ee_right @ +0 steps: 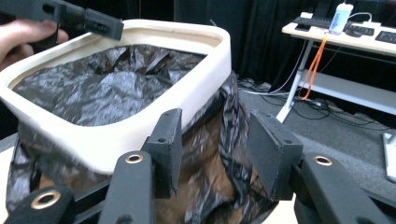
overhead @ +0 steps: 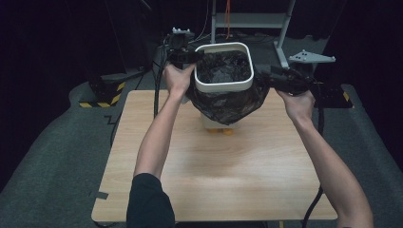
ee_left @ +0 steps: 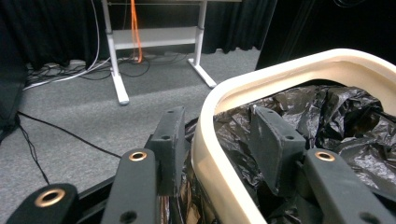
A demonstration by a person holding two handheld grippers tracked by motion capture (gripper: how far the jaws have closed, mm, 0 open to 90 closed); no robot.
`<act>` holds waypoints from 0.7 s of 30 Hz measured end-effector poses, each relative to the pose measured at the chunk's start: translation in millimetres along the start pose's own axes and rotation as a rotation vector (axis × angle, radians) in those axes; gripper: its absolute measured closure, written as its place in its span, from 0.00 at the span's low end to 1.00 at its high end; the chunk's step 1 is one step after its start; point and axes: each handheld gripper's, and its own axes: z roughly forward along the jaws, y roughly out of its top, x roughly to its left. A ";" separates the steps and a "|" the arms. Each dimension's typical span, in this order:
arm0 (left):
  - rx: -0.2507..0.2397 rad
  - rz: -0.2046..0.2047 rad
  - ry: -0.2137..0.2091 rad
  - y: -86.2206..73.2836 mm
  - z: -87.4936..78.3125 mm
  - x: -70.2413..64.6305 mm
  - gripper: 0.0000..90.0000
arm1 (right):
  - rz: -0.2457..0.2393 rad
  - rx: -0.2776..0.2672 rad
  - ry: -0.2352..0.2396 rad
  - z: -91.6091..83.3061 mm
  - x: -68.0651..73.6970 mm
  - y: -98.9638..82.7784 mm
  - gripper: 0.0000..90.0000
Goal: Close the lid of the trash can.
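Clearly, the left gripper (ee_left: 217,149) straddled the white rim ring (overhead: 224,86), one jaw outside and one on the black liner bag (overhead: 223,102) inside, gripping both, I judged. The ring hung raised above the bin (overhead: 211,124) at the table's (overhead: 214,180) far edge. I wanted both sides lifted evenly. The right gripper (ee_right: 217,149) stood half-wide at the bag's skirt; whether it pinched plastic, I couldn't tell. Its view showed the draped skirt; the high view showed the bin.
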 end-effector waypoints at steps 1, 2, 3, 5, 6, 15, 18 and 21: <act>0.003 0.002 0.000 -0.5 0.2 0.5 0.62 | -0.003 0.002 -0.004 2.7 -0.1 3.0 0.61; 0.002 -0.001 -0.001 -1.1 0.4 0.9 0.62 | -0.001 0.002 -0.004 4.2 -0.5 4.8 0.61; -0.003 -0.008 -0.003 -1.6 0.4 1.0 0.62 | 0.008 0.001 0.000 6.3 -1.3 7.2 0.61; -0.012 -0.007 -0.004 -2.4 -0.1 1.0 0.63 | 0.015 0.000 -0.004 10.5 -2.6 13.1 0.61; -0.014 -0.013 -0.007 -2.9 0.0 1.1 0.63 | 0.018 -0.003 -0.006 13.2 -3.2 17.0 0.61; -0.025 -0.042 -0.025 -6.4 0.5 2.7 0.64 | 0.010 0.022 -0.038 38.9 -2.1 36.5 0.61; -0.028 -0.033 -0.021 -6.6 -0.2 2.8 0.66 | 0.011 0.025 -0.045 45.1 -2.5 40.3 0.61; -0.029 -0.039 -0.028 -7.2 0.9 2.6 0.67 | 0.002 0.037 -0.062 52.6 -3.9 45.1 0.61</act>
